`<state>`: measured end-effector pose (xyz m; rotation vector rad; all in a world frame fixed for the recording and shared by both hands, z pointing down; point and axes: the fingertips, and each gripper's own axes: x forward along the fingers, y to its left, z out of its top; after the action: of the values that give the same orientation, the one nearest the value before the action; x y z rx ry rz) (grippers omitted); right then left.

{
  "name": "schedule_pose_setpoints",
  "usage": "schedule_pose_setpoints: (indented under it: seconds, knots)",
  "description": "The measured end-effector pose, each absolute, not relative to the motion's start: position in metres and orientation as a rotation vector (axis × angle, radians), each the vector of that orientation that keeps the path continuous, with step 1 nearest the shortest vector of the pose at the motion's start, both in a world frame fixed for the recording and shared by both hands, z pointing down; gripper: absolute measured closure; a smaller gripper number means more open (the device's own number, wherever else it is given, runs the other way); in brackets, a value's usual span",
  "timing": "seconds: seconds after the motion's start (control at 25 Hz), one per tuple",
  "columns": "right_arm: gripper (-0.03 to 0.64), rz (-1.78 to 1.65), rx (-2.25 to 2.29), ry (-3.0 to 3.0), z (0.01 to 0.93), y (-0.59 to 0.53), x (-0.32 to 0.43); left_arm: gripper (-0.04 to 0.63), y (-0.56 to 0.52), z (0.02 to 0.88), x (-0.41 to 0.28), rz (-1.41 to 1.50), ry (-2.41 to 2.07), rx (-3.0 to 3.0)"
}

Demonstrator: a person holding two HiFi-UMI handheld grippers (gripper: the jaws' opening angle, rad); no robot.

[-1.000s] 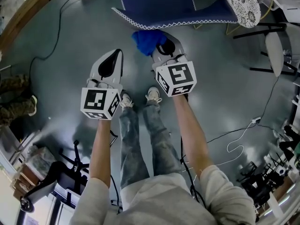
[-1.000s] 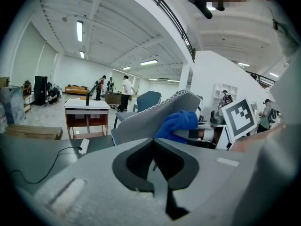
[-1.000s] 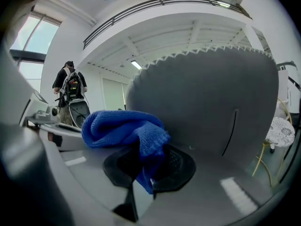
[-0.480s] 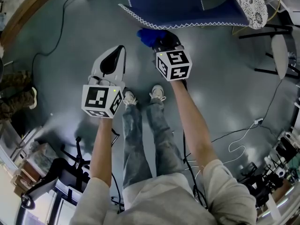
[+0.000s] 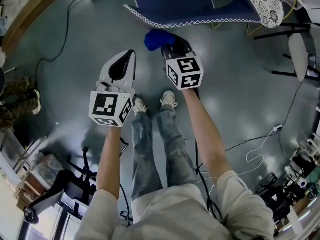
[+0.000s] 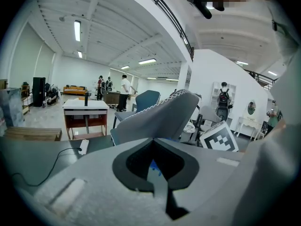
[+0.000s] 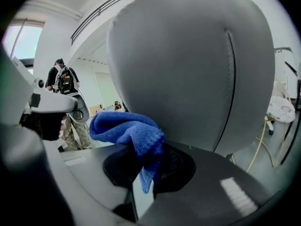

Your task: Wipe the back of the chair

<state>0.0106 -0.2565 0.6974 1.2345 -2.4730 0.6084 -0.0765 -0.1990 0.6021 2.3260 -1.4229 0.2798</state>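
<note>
The left gripper (image 5: 129, 57) hangs aside with fingers closed on nothing, leaving the work to the right gripper (image 5: 171, 47), whose fingers pinch a bunched blue cloth (image 7: 129, 130) near, seemingly not touching, the chair back (image 7: 188, 65) ahead.

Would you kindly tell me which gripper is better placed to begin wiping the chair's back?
The right gripper: it clamps the blue cloth just before the chair back. The left gripper is shut, empty and farther off.
</note>
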Motion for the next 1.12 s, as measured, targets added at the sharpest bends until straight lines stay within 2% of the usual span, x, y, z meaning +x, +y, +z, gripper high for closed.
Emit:
schedule_pose_setpoints:
  seconds: [0.84,1.12]
  knots:
    - [0.571,0.306,1.401,-2.657,0.539,-0.236,0.071,0.595,-0.222,0.572,-0.022,0.251,-1.39,2.404]
    - [0.571,0.29,1.415,-2.667,0.535,-0.254,0.069,0.595,-0.228,0.571,-0.018,0.255,-1.39,2.403]
